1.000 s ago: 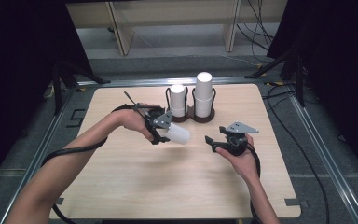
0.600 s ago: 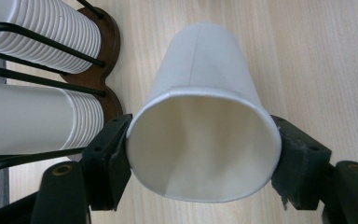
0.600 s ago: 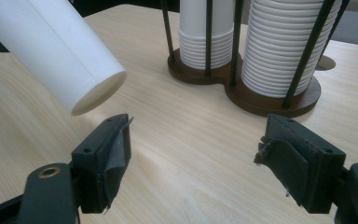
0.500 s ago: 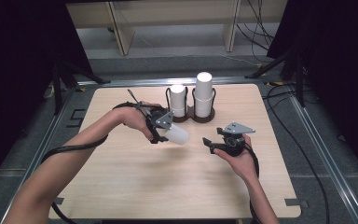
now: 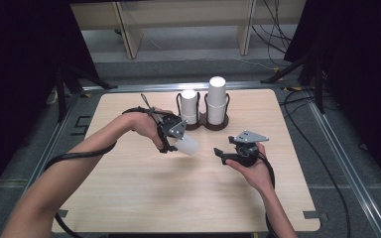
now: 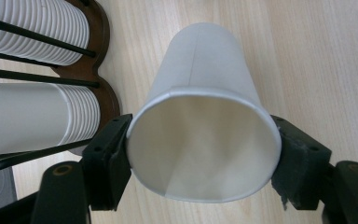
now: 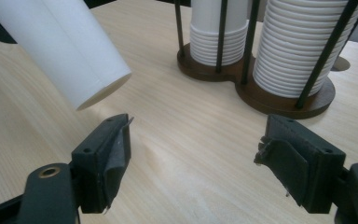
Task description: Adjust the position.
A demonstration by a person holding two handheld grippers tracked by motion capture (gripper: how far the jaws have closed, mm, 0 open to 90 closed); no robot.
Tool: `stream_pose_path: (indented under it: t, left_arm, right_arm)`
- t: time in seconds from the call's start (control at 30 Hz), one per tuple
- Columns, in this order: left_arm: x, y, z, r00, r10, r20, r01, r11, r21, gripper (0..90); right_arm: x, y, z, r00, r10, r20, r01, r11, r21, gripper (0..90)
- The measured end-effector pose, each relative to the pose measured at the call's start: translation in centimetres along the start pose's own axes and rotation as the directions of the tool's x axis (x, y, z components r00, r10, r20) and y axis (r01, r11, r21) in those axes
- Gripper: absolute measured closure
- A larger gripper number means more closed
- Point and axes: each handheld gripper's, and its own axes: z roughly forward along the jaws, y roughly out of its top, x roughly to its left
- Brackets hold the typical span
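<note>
Paper cup sits just left of the middle of the high view, lying on its side in the air above the wooden table, gripped at its rim by the left gripper. In the left gripper view the cup takes up the centre of the frame, its open mouth turned toward the camera and its closed base pointing away toward the upper middle; the two black jaws press against the rim from the lower left and lower right, squeezing the mouth slightly into an oval. So the left jaws are clenched on the cup.

Right gripper is at the centre right of the high view, held in the person's right hand, near the cup but apart from it. In the right gripper view its jaws rise from the lower left and lower right with bare table between them, spread apart and grasping nothing; the cup hangs tilted in the upper left of that frame, base end toward the lower middle.

Behind both grippers, at the upper middle of the high view, a dark brown cup holder with thin black rods stands on the table. It carries two stacks of white cups, a shorter stack on the left and a taller stack on the right.
</note>
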Motion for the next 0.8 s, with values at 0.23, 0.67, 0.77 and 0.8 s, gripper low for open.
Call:
stream_pose_path:
  t: [0.23, 0.67, 0.77, 0.8]
  left_arm:
    - [0.0, 0.1, 0.0, 0.9998, 0.018, 0.006, -0.018, 0.9993, 0.032, 29.1]
    - [0.2, 0.9, -0.1, 0.9960, 0.084, 0.029, -0.087, 0.9916, 0.096, 29.1]
    - [0.0, 1.0, 0.0, 0.9970, 0.072, 0.027, -0.074, 0.9934, 0.087, 29.1]
    - [0.0, 1.0, 0.0, 0.9969, 0.074, 0.027, -0.076, 0.9930, 0.091, 29.1]
  right_arm:
    - [0.2, 0.1, 0.2, 0.9989, -0.044, -0.015, 0.044, 0.999, 0.016, 23.7]
    - [1.0, 0.4, 0.7, 0.9920, -0.111, -0.059, 0.114, 0.993, 0.040, 23.3]
    - [1.2, 0.5, 0.9, 0.9901, -0.116, -0.080, 0.119, 0.992, 0.041, 23.3]
    - [1.3, 0.5, 0.9, 0.9902, -0.120, -0.072, 0.123, 0.991, 0.044, 23.4]
